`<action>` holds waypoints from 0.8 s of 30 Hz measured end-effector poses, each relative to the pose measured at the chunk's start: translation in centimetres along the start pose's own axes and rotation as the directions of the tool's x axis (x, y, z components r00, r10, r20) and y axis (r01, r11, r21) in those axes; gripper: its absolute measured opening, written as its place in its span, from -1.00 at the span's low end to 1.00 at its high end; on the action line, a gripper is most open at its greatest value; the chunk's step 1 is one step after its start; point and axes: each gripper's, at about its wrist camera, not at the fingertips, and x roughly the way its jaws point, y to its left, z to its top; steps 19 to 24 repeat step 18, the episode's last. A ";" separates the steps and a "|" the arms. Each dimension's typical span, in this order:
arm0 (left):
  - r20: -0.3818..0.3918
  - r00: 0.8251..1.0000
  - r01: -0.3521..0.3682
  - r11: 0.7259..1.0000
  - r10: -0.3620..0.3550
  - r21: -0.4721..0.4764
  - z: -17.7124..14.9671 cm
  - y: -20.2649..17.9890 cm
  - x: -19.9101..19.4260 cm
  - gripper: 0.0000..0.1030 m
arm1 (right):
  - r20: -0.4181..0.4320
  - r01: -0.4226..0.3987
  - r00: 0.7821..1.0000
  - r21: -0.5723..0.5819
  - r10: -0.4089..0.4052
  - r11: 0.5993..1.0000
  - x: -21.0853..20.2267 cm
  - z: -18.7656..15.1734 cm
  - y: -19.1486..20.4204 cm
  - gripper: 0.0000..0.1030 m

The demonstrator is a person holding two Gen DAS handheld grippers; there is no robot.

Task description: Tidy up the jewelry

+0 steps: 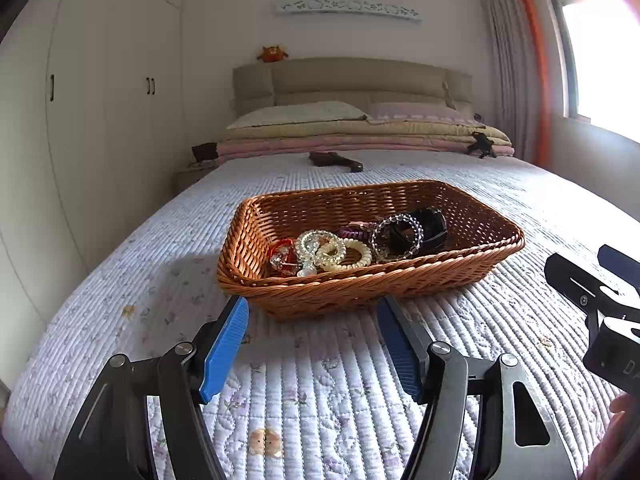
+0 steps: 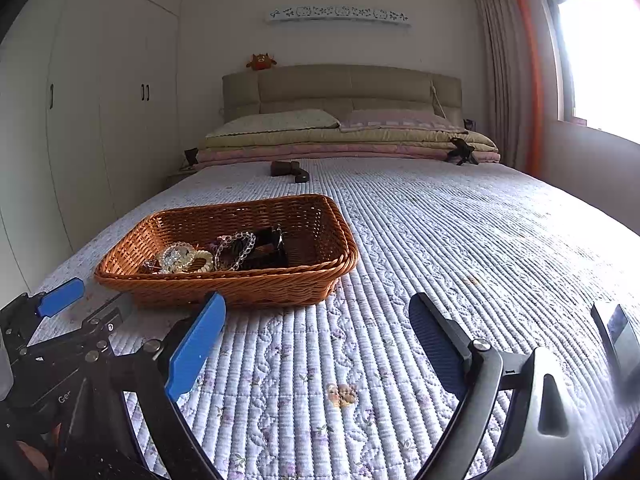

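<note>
A wicker basket (image 1: 472, 216) sits on a quilted bed (image 1: 320, 400), holding a loose heap of jewelry (image 1: 352, 242) — a clear beaded bracelet (image 1: 396, 236) propped against a black band (image 1: 430, 228), cream and crystal coils (image 1: 332, 250) beside it, a red piece (image 1: 280, 250) at the near-left end. All the pieces in view lie inside the basket, tangled toward its near side; none shows on the quilt around it. The left gripper (image 1: 312, 316) hovers low just short of the basket's near wall, its blue pads spread wide and holding nothing. The right gripper (image 2: 316, 316) hangs off to the basket's right over bare quilt, likewise spread and empty. Both tools point up the bed toward the pillows (image 1: 300, 114), a stance that would suit either reaching in or drawing away. The scene fits a heap waiting to be sorted as well as pieces gathered and dropped in — the pictures do not settle which. A dark object (image 1: 336, 160) lies farther up the bed, too small to identify.
</note>
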 end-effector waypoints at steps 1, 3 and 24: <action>0.001 1.000 -0.001 1.000 0.001 0.000 0.0 0.0 0.0 0.33 | 0.000 0.000 1.000 0.000 0.000 1.000 0.0 0.0 0.0 0.82; 0.001 1.000 -0.003 1.000 0.003 0.001 0.0 0.0 0.0 0.33 | -0.001 0.000 1.000 0.000 0.000 1.000 0.0 0.0 0.0 0.82; 0.007 1.000 -0.015 1.000 0.015 -0.004 -0.1 0.2 0.0 0.33 | -0.001 0.005 1.000 -0.024 -0.005 1.000 0.1 -0.1 0.6 0.82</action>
